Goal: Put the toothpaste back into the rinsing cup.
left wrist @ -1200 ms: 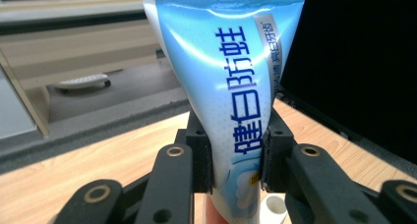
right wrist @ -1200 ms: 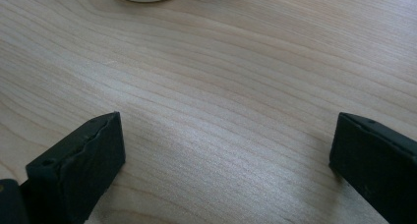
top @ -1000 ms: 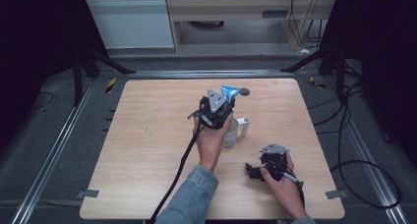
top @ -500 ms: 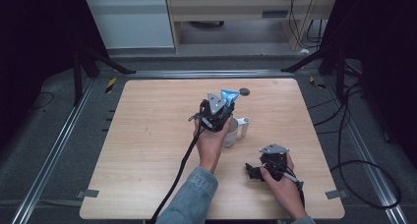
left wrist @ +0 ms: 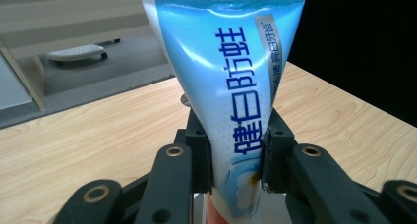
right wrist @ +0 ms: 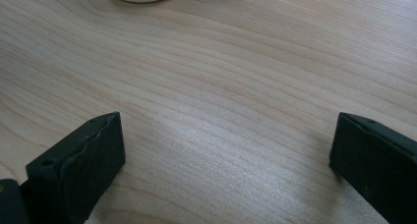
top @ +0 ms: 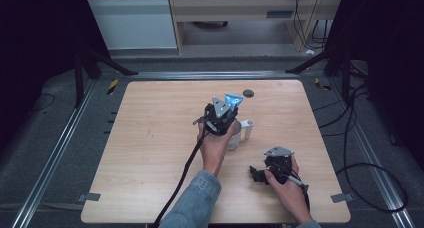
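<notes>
Left tongs (left wrist: 236, 177) hiding toothpaste tube's (left wrist: 231, 86) base

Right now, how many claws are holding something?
1. The left claw is shut on the tube, above the mug mid-table. The right claw is open on bare table, nearer the person's edge.

lab: railed rig (top: 60, 153), cables (top: 370, 188)

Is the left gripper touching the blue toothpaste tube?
Touching. In the left gripper view, both jaws of the left gripper press on the narrow lower part of the toothpaste tube, with no gap on either side.
</notes>
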The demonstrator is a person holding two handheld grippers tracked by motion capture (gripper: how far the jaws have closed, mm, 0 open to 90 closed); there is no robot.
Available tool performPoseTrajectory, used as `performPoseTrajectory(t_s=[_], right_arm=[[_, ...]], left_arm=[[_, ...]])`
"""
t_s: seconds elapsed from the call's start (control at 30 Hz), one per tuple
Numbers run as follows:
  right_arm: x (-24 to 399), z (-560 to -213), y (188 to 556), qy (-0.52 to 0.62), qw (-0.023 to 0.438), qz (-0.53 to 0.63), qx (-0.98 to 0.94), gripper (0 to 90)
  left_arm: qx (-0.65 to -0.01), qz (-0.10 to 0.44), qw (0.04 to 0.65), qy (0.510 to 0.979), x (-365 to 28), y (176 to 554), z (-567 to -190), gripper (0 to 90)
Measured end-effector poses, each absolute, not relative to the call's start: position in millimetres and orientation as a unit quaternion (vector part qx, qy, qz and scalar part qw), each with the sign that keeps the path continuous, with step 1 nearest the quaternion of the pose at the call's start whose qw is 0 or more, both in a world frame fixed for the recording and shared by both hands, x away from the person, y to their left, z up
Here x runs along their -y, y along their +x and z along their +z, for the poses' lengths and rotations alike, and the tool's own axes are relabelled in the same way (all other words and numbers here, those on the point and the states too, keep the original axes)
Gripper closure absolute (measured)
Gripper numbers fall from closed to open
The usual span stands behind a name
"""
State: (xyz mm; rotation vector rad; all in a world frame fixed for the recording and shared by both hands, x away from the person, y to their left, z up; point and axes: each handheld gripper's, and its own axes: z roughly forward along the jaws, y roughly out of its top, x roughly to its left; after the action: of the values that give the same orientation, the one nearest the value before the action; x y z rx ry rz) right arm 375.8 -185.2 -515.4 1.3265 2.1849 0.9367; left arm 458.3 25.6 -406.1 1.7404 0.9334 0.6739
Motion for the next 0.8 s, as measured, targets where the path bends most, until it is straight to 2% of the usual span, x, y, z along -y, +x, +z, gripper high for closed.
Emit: performPoseTrajectory(t_s=[0.8], right_arm=[[185.3, -515.3, 375.8, 0.476, 0.208, 0.337, -0.785, 0.5]], left_arm=[[-0.381, 0.274, 0.474, 0.745, -20.8, 463.1, -413.7, 70.4]])
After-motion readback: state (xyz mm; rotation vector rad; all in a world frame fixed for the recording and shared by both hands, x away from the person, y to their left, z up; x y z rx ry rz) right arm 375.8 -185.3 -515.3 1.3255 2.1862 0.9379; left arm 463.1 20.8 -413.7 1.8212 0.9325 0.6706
